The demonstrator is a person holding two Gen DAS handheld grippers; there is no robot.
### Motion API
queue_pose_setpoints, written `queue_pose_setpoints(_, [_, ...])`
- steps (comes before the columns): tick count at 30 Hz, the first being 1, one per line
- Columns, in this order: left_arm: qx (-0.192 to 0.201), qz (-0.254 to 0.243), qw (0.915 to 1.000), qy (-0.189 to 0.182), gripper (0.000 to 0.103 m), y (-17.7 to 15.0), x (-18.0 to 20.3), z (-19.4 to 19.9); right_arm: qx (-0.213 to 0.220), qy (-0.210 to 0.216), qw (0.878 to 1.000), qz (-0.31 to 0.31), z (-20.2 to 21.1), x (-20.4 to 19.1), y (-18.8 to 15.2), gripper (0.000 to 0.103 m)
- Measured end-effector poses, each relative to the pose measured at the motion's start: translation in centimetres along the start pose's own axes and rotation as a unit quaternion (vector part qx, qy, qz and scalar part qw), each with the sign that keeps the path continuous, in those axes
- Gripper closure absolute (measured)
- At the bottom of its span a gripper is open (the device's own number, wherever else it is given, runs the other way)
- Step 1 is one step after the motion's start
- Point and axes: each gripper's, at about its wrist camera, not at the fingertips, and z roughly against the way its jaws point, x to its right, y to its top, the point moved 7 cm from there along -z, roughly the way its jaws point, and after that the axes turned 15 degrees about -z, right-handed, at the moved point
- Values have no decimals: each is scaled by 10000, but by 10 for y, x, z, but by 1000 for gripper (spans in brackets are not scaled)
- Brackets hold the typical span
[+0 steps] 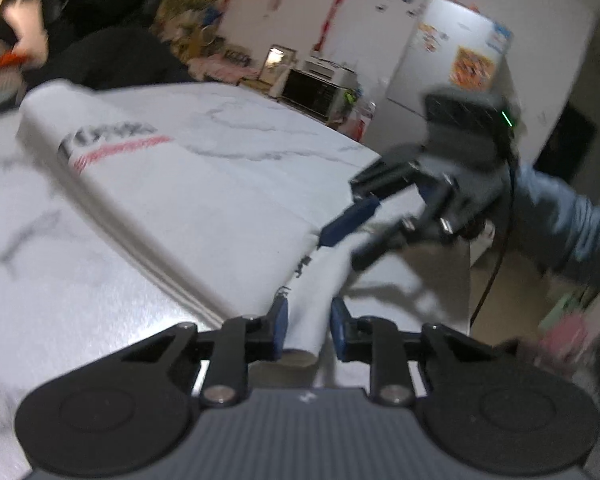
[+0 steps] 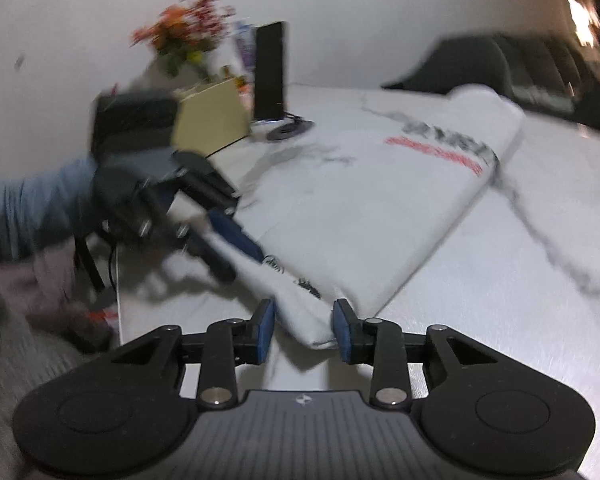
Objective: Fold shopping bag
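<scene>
Left wrist view, marble table, white bag, fridge behind, each hand-held gripper parted around a strap.

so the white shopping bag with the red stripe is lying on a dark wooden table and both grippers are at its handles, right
Not quite: the table is white marble with grey veins, not dark wood, as both wrist views show. The white shopping bag with the red stripe does lie there, left gripper and right gripper at its handles.

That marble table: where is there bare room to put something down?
The marble table is bare beside the white shopping bag's long folded edge, on the side facing the right gripper. It is crowded at the bag's near end, where the left gripper also works, and around the yellow box and black stand.
</scene>
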Motion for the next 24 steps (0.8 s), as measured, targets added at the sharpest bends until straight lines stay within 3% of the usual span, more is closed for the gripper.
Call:
queue_pose_setpoints(4, [4,554,9981,-258,83,1,-15,-2,-24,-317,9956,877,-5,-16,-7,68])
queue_pose_setpoints(8, [43,784,9961,-407,84,0,-22,-3,-37,-544,9925,1090,-8,-21,-9,71])
queue_pose_setpoints(10, [58,845,9954,-449,83,-1,-24,-4,16,-592,9962,636,-7,-14,-4,79])
queue_pose_setpoints(14, [101,917,9945,-491,81,-2,-26,-7,156,-376,9987,-311,-2,0,-2,80])
queue_pose_setpoints(16, [142,895,9947,-478,76,-2,-22,-7,199,-272,9962,-800,-1,8,0,81])
queue_pose_setpoints(18, [208,804,9955,-462,62,1,-17,-7,203,-172,9921,-1225,-2,15,3,82])
queue_pose_setpoints(20, [220,688,9967,-370,57,2,-13,-8,195,-77,9872,-1584,-2,21,5,83])
queue_pose_setpoints(24, [190,609,9978,-187,60,4,-8,-9,213,71,9776,-2093,-3,29,7,85])
